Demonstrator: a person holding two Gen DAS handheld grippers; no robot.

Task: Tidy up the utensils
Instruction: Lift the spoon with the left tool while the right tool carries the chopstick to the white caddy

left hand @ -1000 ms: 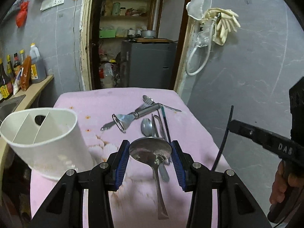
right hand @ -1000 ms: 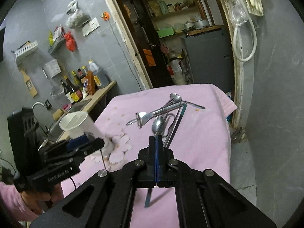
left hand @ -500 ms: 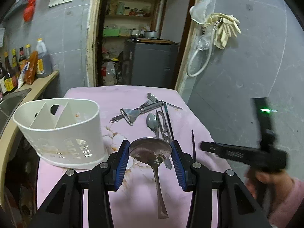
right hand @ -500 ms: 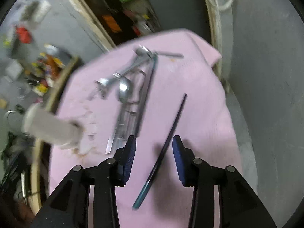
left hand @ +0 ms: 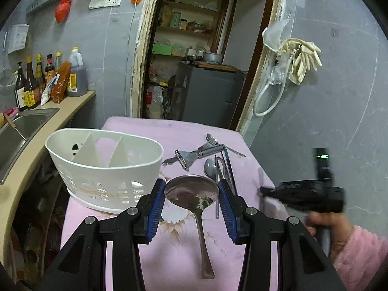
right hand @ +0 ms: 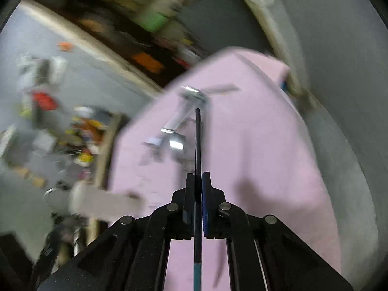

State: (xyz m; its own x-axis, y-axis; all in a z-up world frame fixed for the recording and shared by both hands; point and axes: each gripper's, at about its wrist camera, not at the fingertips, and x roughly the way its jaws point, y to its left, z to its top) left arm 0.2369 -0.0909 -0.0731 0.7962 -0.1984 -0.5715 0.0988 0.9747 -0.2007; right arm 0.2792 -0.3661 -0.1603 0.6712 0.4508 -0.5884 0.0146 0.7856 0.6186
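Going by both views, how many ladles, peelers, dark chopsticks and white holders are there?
ladle: 1
peeler: 1
dark chopsticks: 2 (loose chopstick, held chopstick)
white holder: 1
Total: 5

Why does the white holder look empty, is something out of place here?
Yes: the white holder has nothing in its compartments, while the peeler and small spoon lie in a crossed jumble on the pink cloth beside it.

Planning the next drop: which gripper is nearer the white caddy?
Left. The left gripper, clamping the ladle, sits just beside the white caddy; the right gripper, shut on a chopstick, is further off.
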